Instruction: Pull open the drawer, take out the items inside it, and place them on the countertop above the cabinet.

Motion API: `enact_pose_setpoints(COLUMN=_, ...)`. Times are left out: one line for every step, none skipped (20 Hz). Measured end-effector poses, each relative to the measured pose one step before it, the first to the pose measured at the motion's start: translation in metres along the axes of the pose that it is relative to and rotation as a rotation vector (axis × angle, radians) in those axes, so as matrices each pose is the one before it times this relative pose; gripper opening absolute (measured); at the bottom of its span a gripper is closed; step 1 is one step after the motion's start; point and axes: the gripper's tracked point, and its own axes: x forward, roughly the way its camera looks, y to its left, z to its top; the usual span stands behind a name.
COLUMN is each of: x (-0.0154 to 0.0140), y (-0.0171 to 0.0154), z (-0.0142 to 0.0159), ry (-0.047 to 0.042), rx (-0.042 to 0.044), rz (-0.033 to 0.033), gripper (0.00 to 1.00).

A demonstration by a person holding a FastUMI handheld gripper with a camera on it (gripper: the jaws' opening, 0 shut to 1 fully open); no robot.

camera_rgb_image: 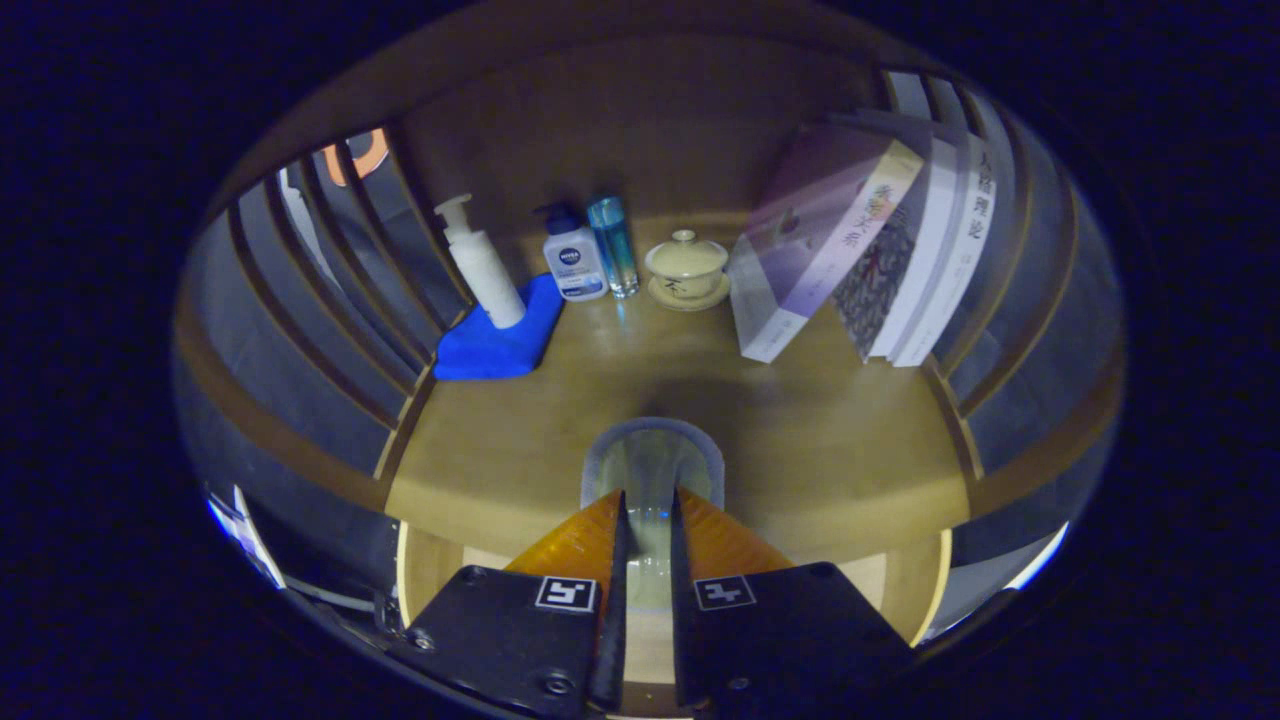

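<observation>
My gripper (pixel 648 505) clamped on clear glass (pixel 652 470), upright, over near countertop (pixel 820 450) edge; free spot just ahead.

Countertop (pixel 820 440) ahead lies open; bottles (pixel 575 260) and books (pixel 880 260) crowd its back.

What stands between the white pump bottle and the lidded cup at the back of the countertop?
In the gripper view, a white-and-blue bottle and a slim blue bottle stand between the pump bottle and lidded cup. The gripper is shut on a clear container.
</observation>
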Motion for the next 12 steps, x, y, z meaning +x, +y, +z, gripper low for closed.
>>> enact_pose_setpoints(x=0.00560, y=0.00142, z=0.00490, ry=-0.00667, rx=-0.00409, rz=-0.00154, gripper=0.22)
enact_pose_setpoints(x=0.00698, y=-0.00120, z=0.00516, ry=-0.01024, rx=-0.01913, rz=-0.01200, gripper=0.22)
enact_pose_setpoints(x=0.00647, y=-0.00333, z=0.00339, ry=-0.01037, rx=-0.01585, rz=-0.02015, gripper=0.22)
enact_pose_setpoints(x=0.00541, y=-0.00008, z=0.00118, ry=-0.00345, rx=0.00700, rz=-0.00299, gripper=0.22)
enact_pose_setpoints(x=0.00465, y=0.00121, z=-0.00042, ry=-0.00193, rx=0.00704, rz=0.00223, gripper=0.22)
enact_pose_setpoints(x=0.00376, y=-0.00028, z=0.00083, ry=-0.00144, rx=0.00380, rz=0.00100, gripper=0.22)
enact_pose_setpoints(x=0.00462, y=-0.00386, z=-0.00031, ry=-0.00432, rx=0.01305, rz=-0.00302, gripper=0.22)
enact_pose_setpoints(x=0.00356, y=-0.00047, z=0.00088, ry=-0.00921, rx=0.01578, rz=0.00457, gripper=0.23)
enact_pose_setpoints(x=0.00339, y=-0.00439, z=0.00172, ry=-0.01264, rx=0.02044, rz=-0.00550, gripper=0.23)
enact_pose_setpoints(x=0.00213, y=-0.00186, z=-0.00060, ry=-0.00627, rx=0.01243, rz=0.01031, gripper=0.24)
enact_pose_setpoints(x=0.00135, y=0.00333, z=0.00197, ry=-0.01642, rx=0.01895, rz=0.03431, gripper=0.26)
enact_pose_setpoints(x=0.00144, y=0.00638, z=0.00213, ry=-0.02931, rx=0.01494, rz=0.04381, gripper=0.28)
